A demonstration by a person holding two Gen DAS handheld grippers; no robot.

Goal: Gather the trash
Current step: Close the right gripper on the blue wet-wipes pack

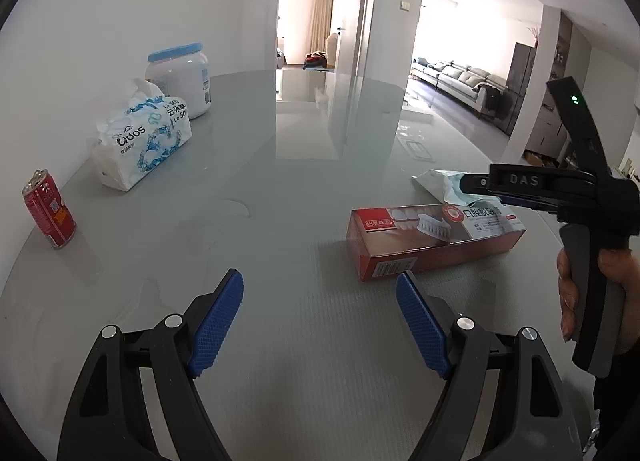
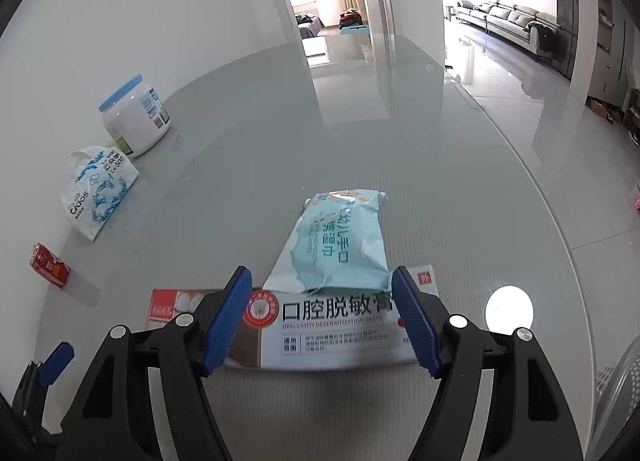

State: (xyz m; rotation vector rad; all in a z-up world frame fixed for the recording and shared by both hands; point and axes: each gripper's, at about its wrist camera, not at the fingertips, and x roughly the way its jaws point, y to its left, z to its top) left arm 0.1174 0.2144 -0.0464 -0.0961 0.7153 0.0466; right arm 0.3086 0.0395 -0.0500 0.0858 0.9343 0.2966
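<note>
A red and white toothpaste box [image 1: 432, 237] lies on the grey glass table [image 1: 280, 165]; in the right wrist view the toothpaste box [image 2: 332, 333] sits just under my open right gripper [image 2: 322, 293]. A flat light-blue wet-wipe packet [image 2: 340, 245] lies just beyond the box; its end shows in the left wrist view [image 1: 444, 183]. A red drink can [image 1: 49, 209] stands at the table's left edge, also in the right wrist view [image 2: 50, 271]. My left gripper [image 1: 320, 293] is open and empty, left of the box. My right gripper [image 1: 476, 185] hovers above the packet and box.
A tissue pack [image 1: 144, 137] and a white jar with a blue lid [image 1: 180, 77] stand at the far left by the wall. The table's curved right edge [image 2: 560, 245] drops to the tiled floor. A mesh basket rim [image 2: 618, 393] shows at the lower right.
</note>
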